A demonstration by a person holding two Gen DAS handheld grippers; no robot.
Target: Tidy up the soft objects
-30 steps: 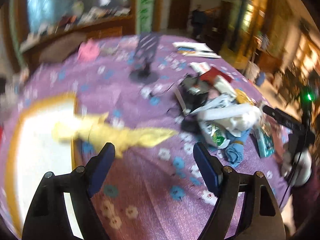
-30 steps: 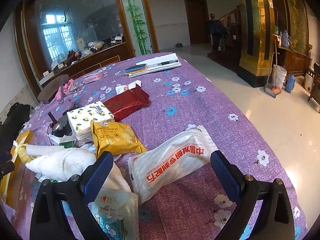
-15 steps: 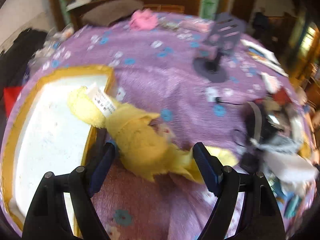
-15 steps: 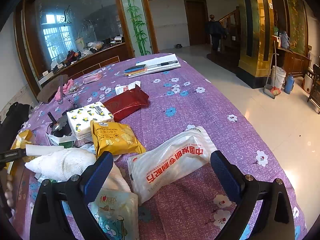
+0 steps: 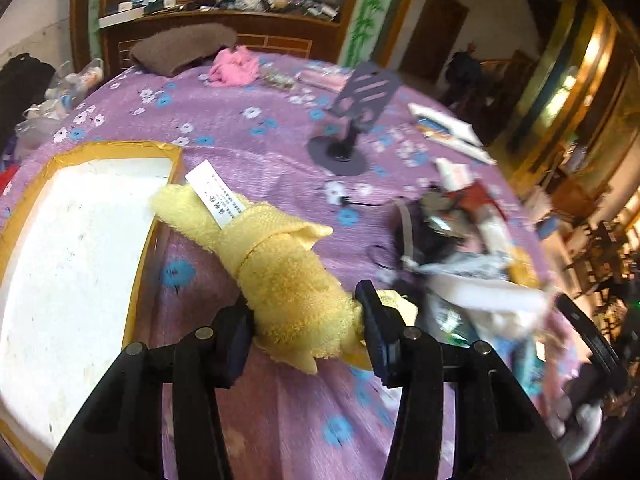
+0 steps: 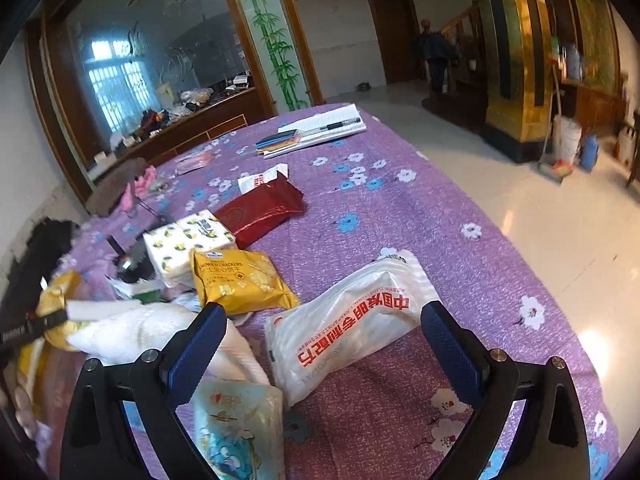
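Since the earlier frame I have swung the left gripper (image 5: 306, 330) from the clutter toward the yellow towel (image 5: 280, 276), which now sits between its fingers instead of lying ahead of them. The right gripper (image 6: 320, 344) has not shifted.

Risk: the towel is a loose, knotted roll. I judge that a pinch on its near end alone could let the far end with the white label (image 5: 216, 196) trail and snag the rim of the tray (image 5: 170, 160) at left, or let the roll slip out on lifting.

Left jaws: closing, about half spread, pads touching the towel's near end. Right jaws: spread wide, empty, hovering over the white plastic pack (image 6: 352, 320) on the purple tablecloth (image 6: 400, 208).
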